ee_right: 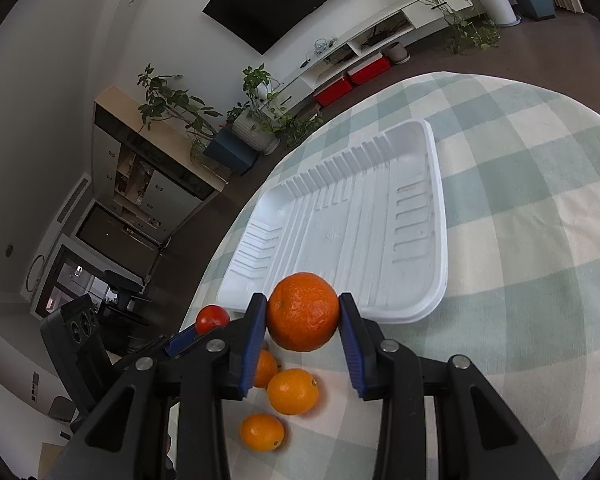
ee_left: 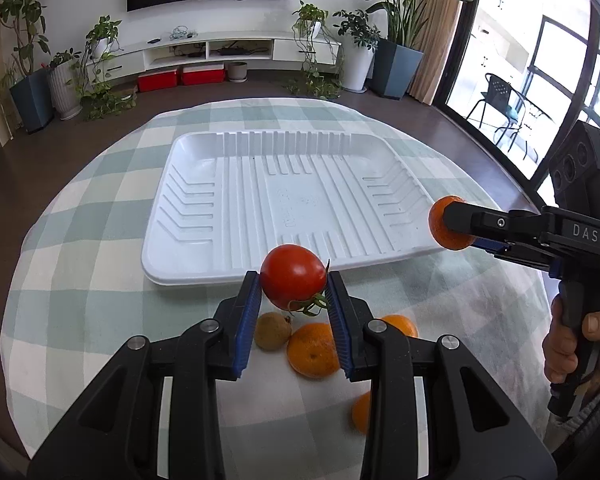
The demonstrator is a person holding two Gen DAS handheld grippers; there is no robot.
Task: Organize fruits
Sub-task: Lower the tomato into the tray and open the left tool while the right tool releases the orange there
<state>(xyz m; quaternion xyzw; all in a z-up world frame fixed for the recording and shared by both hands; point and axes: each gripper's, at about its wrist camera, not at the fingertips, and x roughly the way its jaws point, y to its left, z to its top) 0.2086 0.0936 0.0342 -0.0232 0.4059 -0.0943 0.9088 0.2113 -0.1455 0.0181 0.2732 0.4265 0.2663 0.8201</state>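
Observation:
My left gripper (ee_left: 294, 286) is shut on a red tomato (ee_left: 293, 276) with a green stem, held above the cloth just short of the white foam tray's near rim (ee_left: 260, 274). At the right of the left wrist view, my right gripper (ee_left: 446, 222) is shut on an orange (ee_left: 440, 226) beside the tray's right edge. In the right wrist view the same orange (ee_right: 303, 312) sits clamped between the blue pads of the right gripper (ee_right: 303, 314), in front of the tray (ee_right: 420, 304). The tomato (ee_right: 212, 319) and the left gripper show at the left there.
Loose fruit lies on the checked tablecloth (ee_left: 80, 280) below the grippers: a brown kiwi-like fruit (ee_left: 272, 330) and oranges (ee_left: 312, 350) (ee_right: 293, 391) (ee_right: 262, 432). A hand (ee_left: 568, 344) grips the right tool's handle. The round table's edge curves around; potted plants and a TV stand lie beyond.

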